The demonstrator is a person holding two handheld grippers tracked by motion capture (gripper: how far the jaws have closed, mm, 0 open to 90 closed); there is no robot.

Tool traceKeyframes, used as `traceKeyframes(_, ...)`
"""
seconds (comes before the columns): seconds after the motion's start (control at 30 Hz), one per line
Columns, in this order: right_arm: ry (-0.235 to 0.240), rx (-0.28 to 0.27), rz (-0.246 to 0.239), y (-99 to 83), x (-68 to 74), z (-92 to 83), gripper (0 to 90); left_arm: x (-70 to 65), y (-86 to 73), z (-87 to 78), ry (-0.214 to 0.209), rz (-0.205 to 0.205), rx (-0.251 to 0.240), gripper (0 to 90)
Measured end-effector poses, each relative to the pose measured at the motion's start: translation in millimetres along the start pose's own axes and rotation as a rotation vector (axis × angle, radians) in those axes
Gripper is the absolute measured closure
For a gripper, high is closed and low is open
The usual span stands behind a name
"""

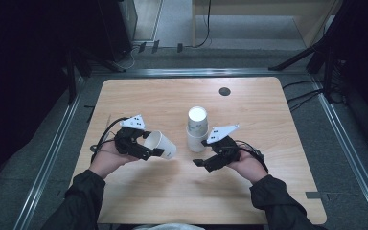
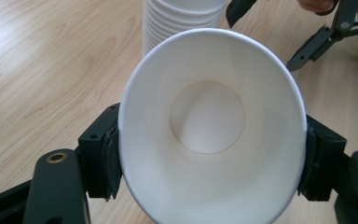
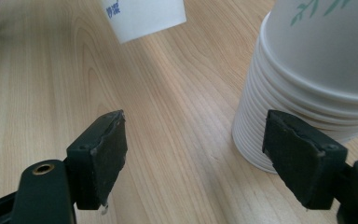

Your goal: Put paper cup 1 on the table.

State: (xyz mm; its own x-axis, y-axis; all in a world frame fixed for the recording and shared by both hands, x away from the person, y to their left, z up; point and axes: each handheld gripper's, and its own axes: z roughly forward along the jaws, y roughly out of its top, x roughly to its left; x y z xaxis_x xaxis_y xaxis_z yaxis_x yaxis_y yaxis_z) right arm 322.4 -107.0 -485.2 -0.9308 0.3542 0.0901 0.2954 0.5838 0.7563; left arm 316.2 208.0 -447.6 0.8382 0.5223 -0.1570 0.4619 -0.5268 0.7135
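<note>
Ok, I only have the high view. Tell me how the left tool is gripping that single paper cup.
Observer: In the left gripper view, the left tool clamps the paper cup on its side walls near the rim, one pad on each side; the mouth faces the camera.
Operator: Give me the state of the cup's inside.
Observer: White and empty down to its round bottom.
Operator: Now report the right tool.
Observer: In the right gripper view, the right tool is open with bare wooden table between its pads; the stack of paper cups stands beside its right-hand pad.
Operator: Describe the stack.
Observer: Upside down, with a green leaf print on the top cup.
</note>
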Motion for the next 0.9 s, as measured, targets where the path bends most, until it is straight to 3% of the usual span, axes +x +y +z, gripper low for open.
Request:
traceKeyframes(0.2, -0.02, 0.006, -0.018, -1.4, -2.2, -0.9, 22.0, 8.8, -4.2, -7.3, 0.038, -0.021, 0.013, 24.9)
traceKeyframes(0.5, -0.044, 0.002, -0.004, -2.4, -6.2, -2.5, 22.0, 28.0, -13.8, -23.8, 0.093, -0.073, 0.027, 24.8)
traceKeyframes(0.77, -0.04, 0.011, -0.005, -2.7, -5.8, -1.5, 22.0, 43.6, -22.8, -33.5, 0.166, -0.103, 0.082, 24.7)
traceKeyframes(0.9, -0.043, 0.011, -0.007, -2.6, -5.4, -1.3, 22.0, 52.0, -28.6, -38.1, 0.199, -0.137, 0.101, 24.7)
